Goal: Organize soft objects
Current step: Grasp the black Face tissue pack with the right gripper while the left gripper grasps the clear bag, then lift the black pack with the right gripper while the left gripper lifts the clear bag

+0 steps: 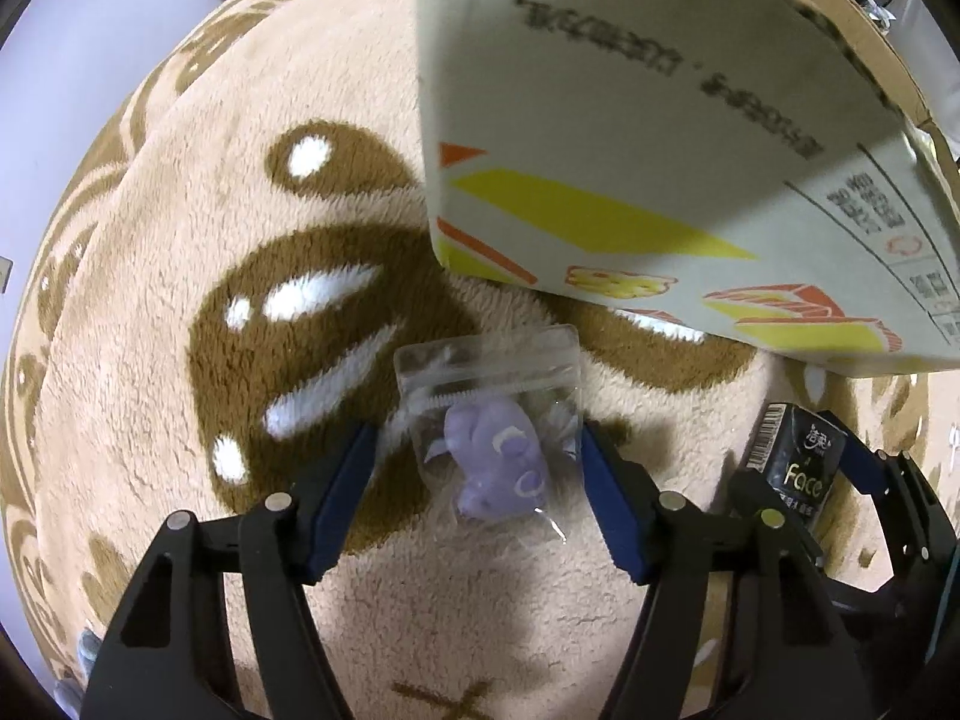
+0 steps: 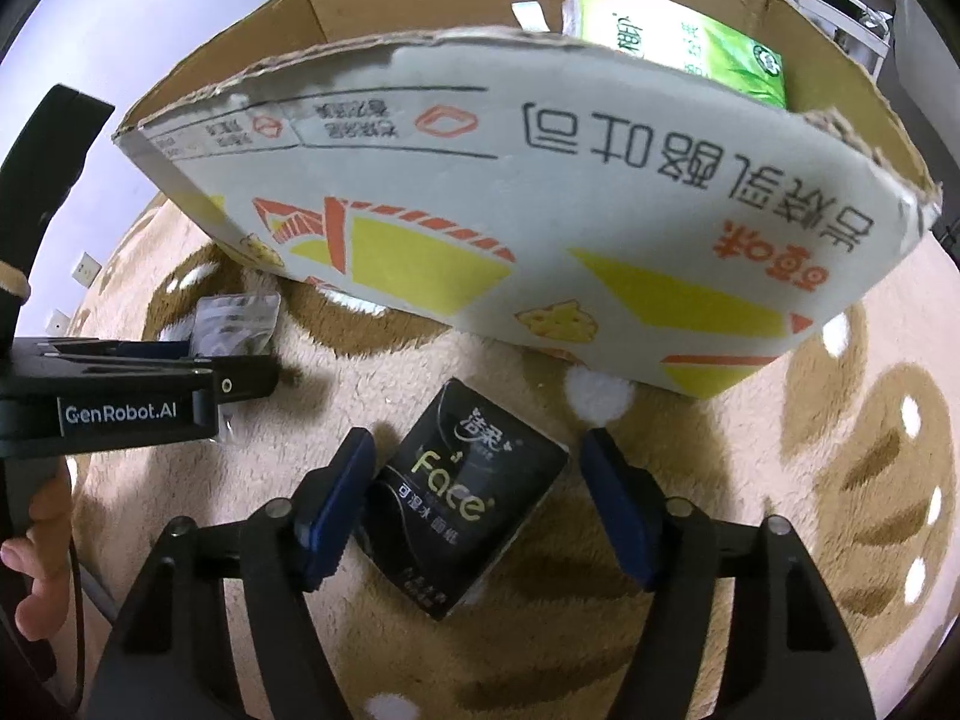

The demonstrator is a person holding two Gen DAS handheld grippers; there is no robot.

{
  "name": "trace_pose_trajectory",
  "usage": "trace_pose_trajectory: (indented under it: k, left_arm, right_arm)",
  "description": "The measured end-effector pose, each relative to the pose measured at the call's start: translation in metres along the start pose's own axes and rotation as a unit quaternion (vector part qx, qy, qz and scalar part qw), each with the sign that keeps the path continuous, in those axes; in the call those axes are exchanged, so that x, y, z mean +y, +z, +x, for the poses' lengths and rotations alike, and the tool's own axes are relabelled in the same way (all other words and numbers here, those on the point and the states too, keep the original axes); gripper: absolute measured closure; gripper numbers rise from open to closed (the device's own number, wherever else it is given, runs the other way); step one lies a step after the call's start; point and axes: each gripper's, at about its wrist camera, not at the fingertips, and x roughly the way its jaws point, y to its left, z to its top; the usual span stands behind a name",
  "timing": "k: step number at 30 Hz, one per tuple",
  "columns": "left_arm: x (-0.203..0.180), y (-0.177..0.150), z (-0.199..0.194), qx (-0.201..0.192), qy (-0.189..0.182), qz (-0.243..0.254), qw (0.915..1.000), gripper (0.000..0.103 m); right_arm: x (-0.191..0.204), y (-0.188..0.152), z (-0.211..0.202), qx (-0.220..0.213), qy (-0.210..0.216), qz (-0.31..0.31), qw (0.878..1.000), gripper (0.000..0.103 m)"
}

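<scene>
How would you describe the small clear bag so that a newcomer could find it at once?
On the beige and brown plush rug, just in front of the printed cardboard box, lies a small clear zip bag. It alone holds a lilac soft toy; the neighbouring tissue pack is black.

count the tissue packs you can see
2. A black tissue pack lies on the plush rug between the right gripper's fingers; a green tissue pack sits inside the cardboard box. More may be hidden in the box.
</scene>
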Motion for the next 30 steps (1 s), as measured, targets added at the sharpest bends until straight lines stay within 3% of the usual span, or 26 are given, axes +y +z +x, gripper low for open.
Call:
trace_pose_trajectory:
  k: [5,9,12,30]
  left_arm:
    - [0.004,0.006,-0.002,0.008,-0.002,-0.003,1.0,0.038]
    - [0.007,-0.002,-0.004,0.001,-0.001,-0.007,1.0,0.056]
    - [0.011,-0.006,-0.006,-0.005,-0.005,-0.01,0.9999,0.059]
    - [0.045,-0.035,-0.036,-0.066,-0.01,-0.02,0.9976,0.061]
  right_arm:
    - [0.0,-0.005,0.0,0.002,-0.004,-0.006,1.0,0.03]
    - [0.01,-0.008,-0.001,0.003,-0.008,-0.014,1.0,0.039]
    - [0.012,-0.011,-0.004,-0.001,-0.008,-0.018,1.0,0.041]
    - [0.007,-0.021,-0.043,-0.049,0.014,-0.029,0.998,0.046]
